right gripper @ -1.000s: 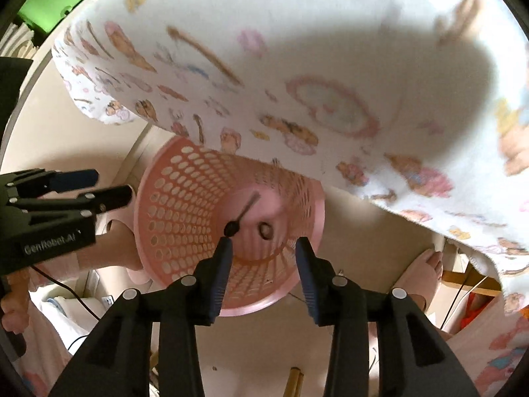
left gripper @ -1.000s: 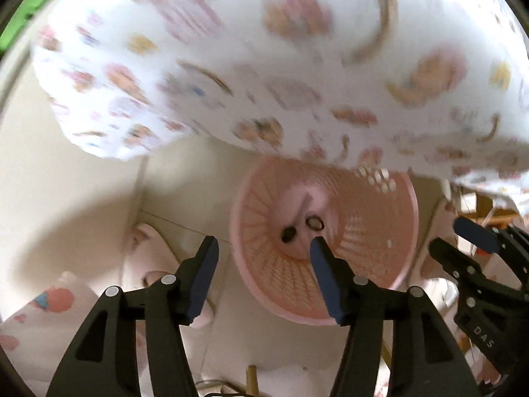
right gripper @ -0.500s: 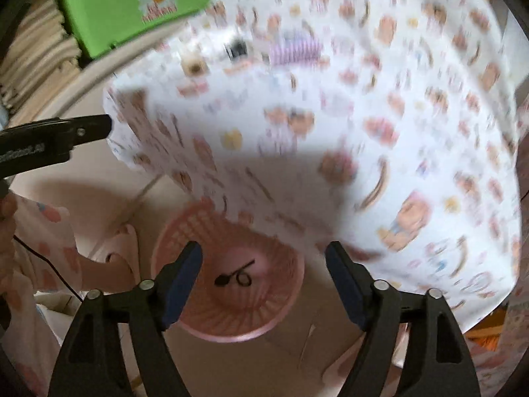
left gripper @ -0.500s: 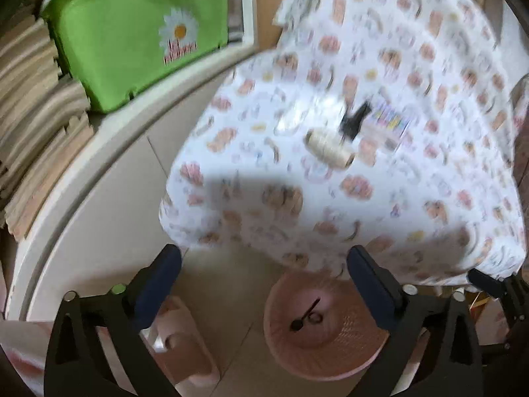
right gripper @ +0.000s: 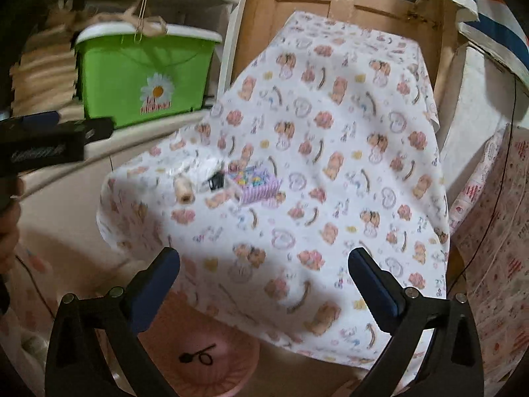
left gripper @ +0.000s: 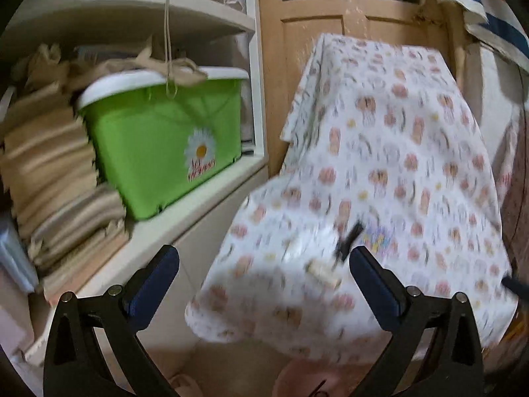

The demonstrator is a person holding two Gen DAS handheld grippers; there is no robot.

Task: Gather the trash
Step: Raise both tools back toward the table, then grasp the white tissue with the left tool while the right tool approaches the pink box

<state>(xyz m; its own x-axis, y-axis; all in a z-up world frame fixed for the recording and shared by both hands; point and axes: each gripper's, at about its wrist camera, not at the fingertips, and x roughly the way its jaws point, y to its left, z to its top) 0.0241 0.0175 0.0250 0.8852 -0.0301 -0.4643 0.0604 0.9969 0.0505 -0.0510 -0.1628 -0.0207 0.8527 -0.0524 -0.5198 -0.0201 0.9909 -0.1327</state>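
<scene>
A table under a white patterned cloth (right gripper: 330, 165) holds several bits of trash: a cream roll (right gripper: 183, 188), a small black piece (right gripper: 215, 182), a purple wrapper (right gripper: 256, 185) and crumpled clear plastic (right gripper: 195, 165). The left wrist view shows the roll (left gripper: 322, 271) and black piece (left gripper: 348, 240), blurred. A pink basket (right gripper: 205, 364) stands on the floor under the table edge with two small dark items inside. My right gripper (right gripper: 264, 284) is open and empty above the near table edge. My left gripper (left gripper: 264, 284) is open and empty; it shows at the left of the right wrist view (right gripper: 56, 139).
A white shelf at the left holds a green bin with a daisy print (left gripper: 162, 145) and stacked folded fabric (left gripper: 49, 182). A wooden door (left gripper: 347, 10) stands behind the table. Another covered surface (right gripper: 496, 231) is at the right.
Both grippers have risen from down by the basket to table height and opened wide. The view has swung up from the basket to the tabletop and shelf.
</scene>
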